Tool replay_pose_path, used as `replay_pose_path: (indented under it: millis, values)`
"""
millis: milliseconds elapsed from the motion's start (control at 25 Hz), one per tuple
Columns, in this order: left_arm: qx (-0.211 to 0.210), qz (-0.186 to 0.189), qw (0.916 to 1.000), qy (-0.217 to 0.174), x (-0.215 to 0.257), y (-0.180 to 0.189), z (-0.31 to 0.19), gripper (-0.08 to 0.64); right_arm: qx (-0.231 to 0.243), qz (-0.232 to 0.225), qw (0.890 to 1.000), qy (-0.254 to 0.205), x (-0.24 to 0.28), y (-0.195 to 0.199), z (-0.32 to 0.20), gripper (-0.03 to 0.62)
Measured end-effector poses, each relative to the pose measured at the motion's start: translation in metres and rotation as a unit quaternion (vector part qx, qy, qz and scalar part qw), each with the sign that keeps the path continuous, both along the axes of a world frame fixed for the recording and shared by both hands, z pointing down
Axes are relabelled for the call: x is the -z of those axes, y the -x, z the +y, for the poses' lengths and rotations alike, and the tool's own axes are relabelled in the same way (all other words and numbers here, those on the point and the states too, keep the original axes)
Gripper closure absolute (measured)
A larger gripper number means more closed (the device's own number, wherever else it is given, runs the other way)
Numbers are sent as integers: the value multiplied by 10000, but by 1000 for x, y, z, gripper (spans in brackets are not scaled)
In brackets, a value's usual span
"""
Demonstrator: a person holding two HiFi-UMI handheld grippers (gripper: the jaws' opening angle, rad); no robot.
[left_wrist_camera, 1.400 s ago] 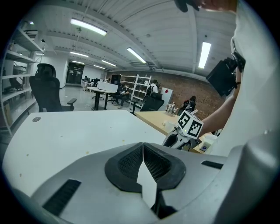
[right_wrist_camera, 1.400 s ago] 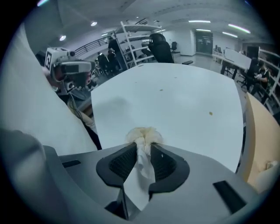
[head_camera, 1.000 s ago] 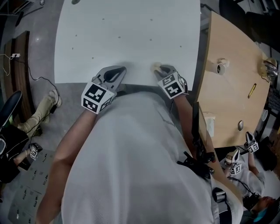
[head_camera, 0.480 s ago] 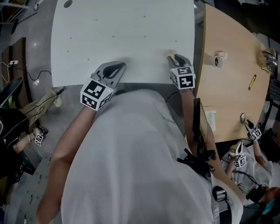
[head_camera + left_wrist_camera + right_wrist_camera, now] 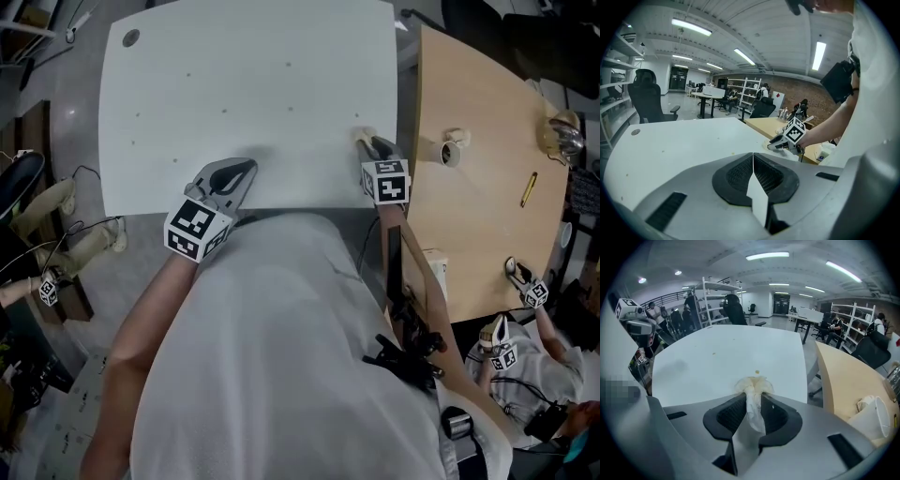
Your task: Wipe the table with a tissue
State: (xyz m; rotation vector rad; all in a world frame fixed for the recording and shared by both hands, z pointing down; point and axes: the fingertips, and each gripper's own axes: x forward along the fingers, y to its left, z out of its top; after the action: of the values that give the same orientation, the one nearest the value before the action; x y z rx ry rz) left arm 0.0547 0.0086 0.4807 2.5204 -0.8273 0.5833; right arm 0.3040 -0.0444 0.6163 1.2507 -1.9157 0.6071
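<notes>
Nothing readable here honestly, no words, brands or numbers. Closest thing is the black-and-white square patterns on the cube (image 5: 195, 229) of the left claw (image 5: 242, 169) and the cube (image 5: 385, 181) of the right claw (image 5: 364, 141)

Reads as an open-plan office or lab hall. High above the jaws of the left gripper (image 5: 753, 157), shows long ceiling strip lights (image 5: 691, 26); far left of them, a black high-backed swivel chair (image 5: 647, 96); well beyond them, white desks (image 5: 710, 93), white open metal shelving (image 5: 749, 91) and a red-brown brick wall (image 5: 799, 91).
</notes>
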Motion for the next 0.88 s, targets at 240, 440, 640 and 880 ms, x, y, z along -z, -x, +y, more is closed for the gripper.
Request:
replay_pose_path:
  millis: [240,440,640,880]
  values:
    - [10,-60,10000,-64,4,-12,-6,549,74,-319,9995,-27,0,3,-20,500]
    - [-54,-134,9996,-241,13,-26,-11,549,220,-290,9993,-77,2,6,-43,500]
    - [39,-229,9993,-285,14,-24,-14,549,482,-332,9983,-31,0,22,-70,500]
    - [149,-268,9993,-234,11,-23,-14,549,1243,-247,9919,72,0,57,-73,502]
